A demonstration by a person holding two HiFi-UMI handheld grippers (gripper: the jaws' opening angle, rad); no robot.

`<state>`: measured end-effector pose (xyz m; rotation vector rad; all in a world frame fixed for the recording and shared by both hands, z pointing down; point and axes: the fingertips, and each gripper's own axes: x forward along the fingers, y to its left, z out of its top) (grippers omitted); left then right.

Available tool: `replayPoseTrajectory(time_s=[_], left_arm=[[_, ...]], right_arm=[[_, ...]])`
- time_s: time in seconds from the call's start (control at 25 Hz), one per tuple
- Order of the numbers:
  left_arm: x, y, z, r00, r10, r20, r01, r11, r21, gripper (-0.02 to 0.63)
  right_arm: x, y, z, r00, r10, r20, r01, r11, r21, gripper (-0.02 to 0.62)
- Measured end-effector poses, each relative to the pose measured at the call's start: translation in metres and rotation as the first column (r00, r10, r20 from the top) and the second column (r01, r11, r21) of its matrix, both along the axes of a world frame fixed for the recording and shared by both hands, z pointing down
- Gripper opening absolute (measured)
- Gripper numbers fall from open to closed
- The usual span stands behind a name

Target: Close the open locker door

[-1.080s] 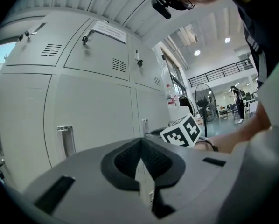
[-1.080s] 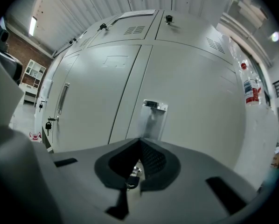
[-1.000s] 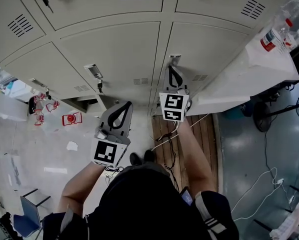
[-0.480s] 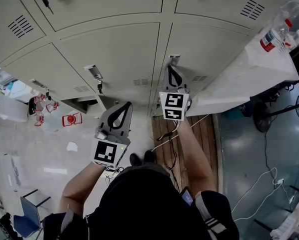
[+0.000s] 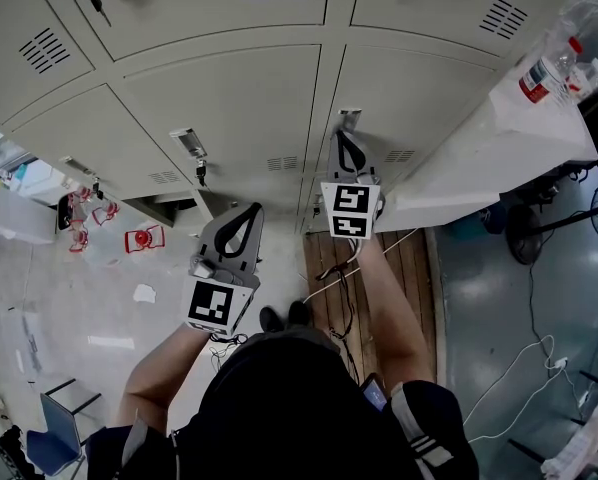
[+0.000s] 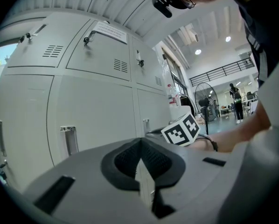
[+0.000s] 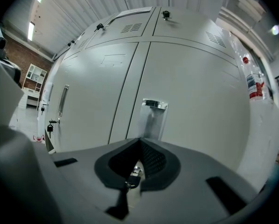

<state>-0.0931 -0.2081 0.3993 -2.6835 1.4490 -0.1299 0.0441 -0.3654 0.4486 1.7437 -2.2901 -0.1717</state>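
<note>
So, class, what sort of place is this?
Likely a locker area in a workshop hall: rows of grey metal lockers, a standing fan, loose cables on the floor.

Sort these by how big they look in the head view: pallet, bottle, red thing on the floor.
1. pallet
2. bottle
3. red thing
The bottle stands higher, nearer the camera, so the last two are unsure.
</note>
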Motion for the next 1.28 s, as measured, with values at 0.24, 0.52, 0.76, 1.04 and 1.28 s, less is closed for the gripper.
replayPoseTrajectory(time_s=[0.24,0.52,0.76,1.04,1.28], left_arm=[[0.0,-0.001,-0.001,1.0,-0.004,-0.001,0.004,1.0,-0.001,0.003],[-0.003,-0.006,0.002,1.0,-0.02,0.009,0.02,1.0,-0.005,0.003],[-0.007,-0.01,0.008,0.999,-0.033,0.037,0.034,0.999,-0.007,0.003],[-0.012,-0.009,0.002,0.998,-0.058,0.039,0.057,0.998,0.023,0.003],[-0.008,-0.005,0.001,0.996,-0.063,0.064,0.059,0.996,0.064,0.003]], right_arm=[[0.0,-0.001,0.001,1.0,-0.014,0.007,0.014,1.0,-0.01,0.002],[0.003,0.0,-0.001,0.998,-0.032,0.048,0.032,0.999,0.003,0.002],[0.009,0.011,-0.005,0.994,-0.057,0.096,0.057,0.998,0.007,0.002],[0.012,0.045,-0.023,0.989,-0.1,0.113,0.095,0.995,0.042,0.002],[0.015,0.081,-0.034,0.983,-0.133,0.129,0.124,0.99,0.072,0.002]])
